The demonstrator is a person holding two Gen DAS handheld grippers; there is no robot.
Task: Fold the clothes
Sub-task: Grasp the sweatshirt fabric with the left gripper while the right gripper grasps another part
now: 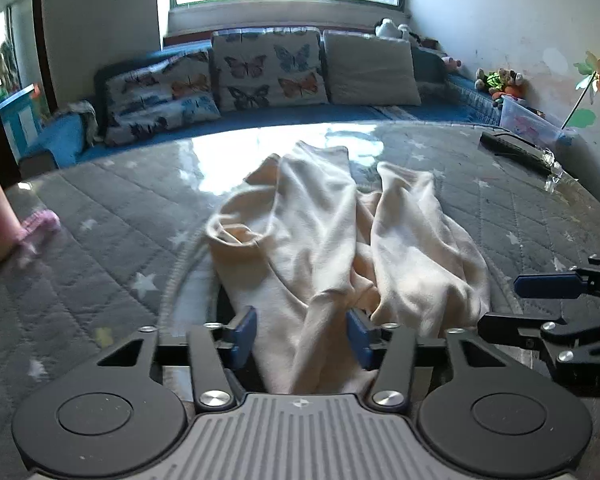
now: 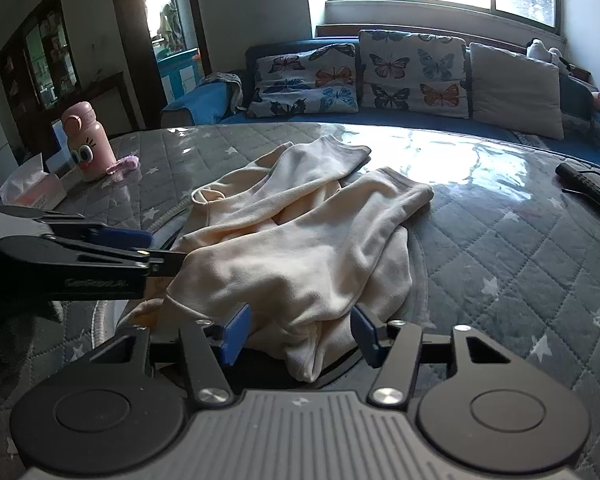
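Currently catalogued: one cream garment [image 2: 300, 248], apparently a pair of soft trousers, lying crumpled on a grey star-quilted table cover [image 2: 500, 248] under clear glossy film, its two legs reaching toward the window and its bunched near end at the front edge.

Left gripper [image 1: 302, 334]: jaws part-closed, a ridge of cream cloth running between the blue pads; firm contact cannot be confirmed, and a gap is seen at the left pad.

Right gripper [image 2: 300, 336]: jaws likewise half spread, a hanging fold lying between them; the pads are not seen pressing on it.

Risks noted: several layers are heaped at the near end, so more than one layer, or a fold in place of the true hem, may be caught when the jaws close, leaving the garment twisted when lifted. The glossy film may let the cloth slide away from a shallow pinch. The two grippers are set near each other, so a clash is judged possible.

Open room: ample bare cover is available to the right and beyond the legs. To be avoided: a pink cartoon bottle [image 2: 87, 142] and a tissue box [image 2: 32, 190] at the left, a black bar-shaped object [image 2: 592, 188] at the far right edge.
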